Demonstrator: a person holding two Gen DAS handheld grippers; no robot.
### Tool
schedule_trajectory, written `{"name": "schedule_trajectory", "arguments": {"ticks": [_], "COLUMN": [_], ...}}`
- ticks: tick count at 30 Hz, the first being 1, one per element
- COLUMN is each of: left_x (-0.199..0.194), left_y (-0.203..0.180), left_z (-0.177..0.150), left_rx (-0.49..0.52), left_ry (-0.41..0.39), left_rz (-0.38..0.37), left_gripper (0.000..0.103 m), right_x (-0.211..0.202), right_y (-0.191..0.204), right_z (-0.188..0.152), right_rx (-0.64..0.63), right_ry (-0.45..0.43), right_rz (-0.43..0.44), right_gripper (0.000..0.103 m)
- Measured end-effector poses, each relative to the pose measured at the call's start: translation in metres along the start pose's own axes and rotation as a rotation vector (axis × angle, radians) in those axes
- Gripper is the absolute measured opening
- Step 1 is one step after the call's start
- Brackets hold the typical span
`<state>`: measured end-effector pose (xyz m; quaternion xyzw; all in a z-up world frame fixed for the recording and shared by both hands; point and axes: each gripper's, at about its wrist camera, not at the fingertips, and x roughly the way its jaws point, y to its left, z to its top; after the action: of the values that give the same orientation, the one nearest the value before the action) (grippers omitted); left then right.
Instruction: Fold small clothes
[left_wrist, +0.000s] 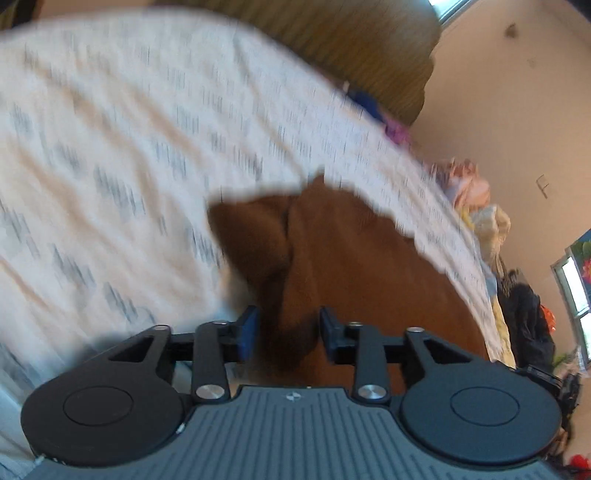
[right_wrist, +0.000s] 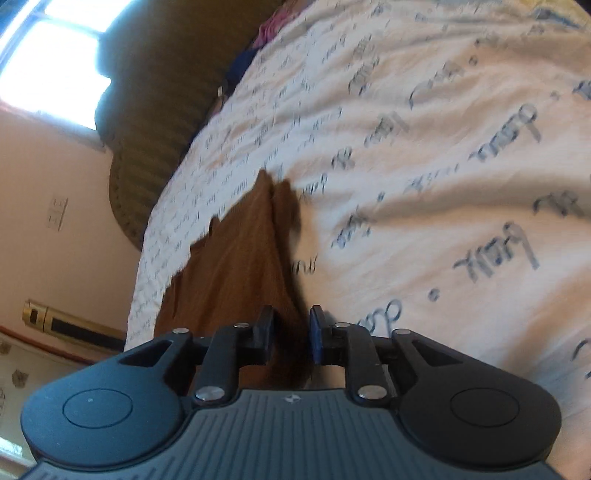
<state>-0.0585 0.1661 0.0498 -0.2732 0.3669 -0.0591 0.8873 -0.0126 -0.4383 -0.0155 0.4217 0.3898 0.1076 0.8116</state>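
Left wrist view: blurred brown garment (left_wrist: 332, 258) lies creased on printed sheet (left_wrist: 110, 147).

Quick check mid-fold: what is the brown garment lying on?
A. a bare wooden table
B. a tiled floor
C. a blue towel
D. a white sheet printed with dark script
D: in both wrist views the brown garment lies spread on a white sheet covered in dark handwritten-style lettering, which surrounds it on the far side.
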Motion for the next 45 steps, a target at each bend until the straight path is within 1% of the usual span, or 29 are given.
{"name": "schedule_trajectory", "arguments": {"ticks": [1,2,3,4,6,7,8,10,11,12,14,17,20,22,23,25,27,29,31,32,33,34,35,37,39,42,43,44,45], "left_x": [-0.009,-0.015,-0.015,-0.01,0.006,0.014,0.022,0.036,0.043,0.05,0.067,0.093,0.093,0.093,0.093,0.095,0.097,0.095,0.089,0.087,0.087,0.09,0.097,0.126,0.17,0.242,0.26,0.274,0.285], "left_y": [-0.002,-0.008,-0.016,-0.024,-0.04,-0.044,-0.048,-0.058,-0.065,-0.072,-0.08,-0.074,-0.068,-0.066,-0.066,-0.067,-0.074,-0.084,-0.1,-0.113,-0.126,-0.142,-0.158,-0.185,-0.212,-0.245,-0.256,-0.267,-0.278], "left_z": [0.011,0.023,0.036,0.046,0.061,0.065,0.064,0.051,0.039,0.027,0.003,-0.016,-0.02,-0.019,-0.02,-0.024,-0.028,-0.027,-0.022,-0.018,-0.014,-0.009,-0.004,0.003,0.004,-0.004,-0.006,-0.009,-0.012], "left_rx": [0.021,0.044,0.07,0.098,0.135,0.126,0.111,0.116,0.144,0.188,0.254,0.24,0.255,0.264,0.273,0.3,0.344,0.35,0.34,0.344,0.349,0.35,0.346,0.312,0.293,0.28,0.29,0.313,0.354], "left_ry": [-0.061,-0.111,-0.149,-0.174,-0.178,-0.162,-0.136,-0.084,-0.068,-0.058,-0.042,0.04,0.031,0.034,0.033,0.035,0.031,0.034,0.049,0.056,0.059,0.063,0.077,0.13,0.224,0.387,0.422,0.433,0.431], "left_rz": [0.004,0.01,0.024,0.045,0.05,0.04,0.006,-0.076,-0.095,-0.102,-0.081,-0.043,-0.04,-0.044,-0.041,-0.027,-0.006,0.008,-0.06,-0.108,-0.155,-0.205,-0.253,-0.339,-0.392,-0.38,-0.37,-0.357,-0.353], "left_gripper": [0.063,0.079,0.084,0.084,0.083,0.081,0.08,0.08,0.08,0.08,0.08,0.076,0.078,0.08,0.08,0.081,0.084,0.082,0.077,0.076,0.077,0.08,0.084,0.085,0.085,0.075,0.069,0.066,0.066], "right_x": [-0.008,-0.014,-0.014,-0.011,0.006,0.013,0.019,0.024,0.025,0.026,0.03,0.037,0.032,0.028,0.025,0.02,0.017,0.019,0.022,0.025,0.028,0.032,0.036,0.044,0.048,0.052,0.054,0.056,0.058], "right_y": [0.002,0.006,0.013,0.021,0.039,0.045,0.047,0.046,0.045,0.044,0.039,0.041,0.06,0.064,0.064,0.06,0.047,0.034,0.031,0.032,0.034,0.035,0.036,0.039,0.043,0.052,0.055,0.058,0.06], "right_z": [0.007,0.015,0.024,0.032,0.04,0.04,0.036,0.026,0.022,0.017,0.013,0.008,0.0,-0.005,-0.008,-0.012,-0.007,-0.002,-0.001,-0.001,-0.002,-0.002,-0.001,0.0,0.001,0.004,0.005,0.005,0.006], "right_rx": [-0.021,-0.055,-0.099,-0.148,-0.249,-0.278,-0.289,-0.28,-0.278,-0.277,-0.253,-0.251,-0.359,-0.389,-0.406,-0.435,-0.385,-0.323,-0.326,-0.341,-0.361,-0.377,-0.39,-0.424,-0.47,-0.54,-0.556,-0.576,-0.601], "right_ry": [-0.051,-0.093,-0.118,-0.121,-0.058,-0.027,0.009,0.079,0.095,0.098,0.104,0.17,0.213,0.256,0.269,0.254,0.214,0.187,0.196,0.206,0.219,0.231,0.248,0.283,0.311,0.359,0.377,0.395,0.415], "right_rz": [-0.008,-0.016,-0.027,-0.038,-0.052,-0.042,-0.006,0.114,0.151,0.16,0.158,0.211,0.267,0.303,0.302,0.268,0.253,0.253,0.275,0.284,0.291,0.297,0.303,0.316,0.321,0.336,0.338,0.34,0.342], "right_gripper": [0.048,0.061,0.078,0.079,0.079,0.079,0.079,0.078,0.078,0.078,0.079,0.079,0.079,0.079,0.079,0.079,0.079,0.079,0.079,0.079,0.079,0.079,0.079,0.079,0.079,0.079,0.079,0.079,0.079]}}
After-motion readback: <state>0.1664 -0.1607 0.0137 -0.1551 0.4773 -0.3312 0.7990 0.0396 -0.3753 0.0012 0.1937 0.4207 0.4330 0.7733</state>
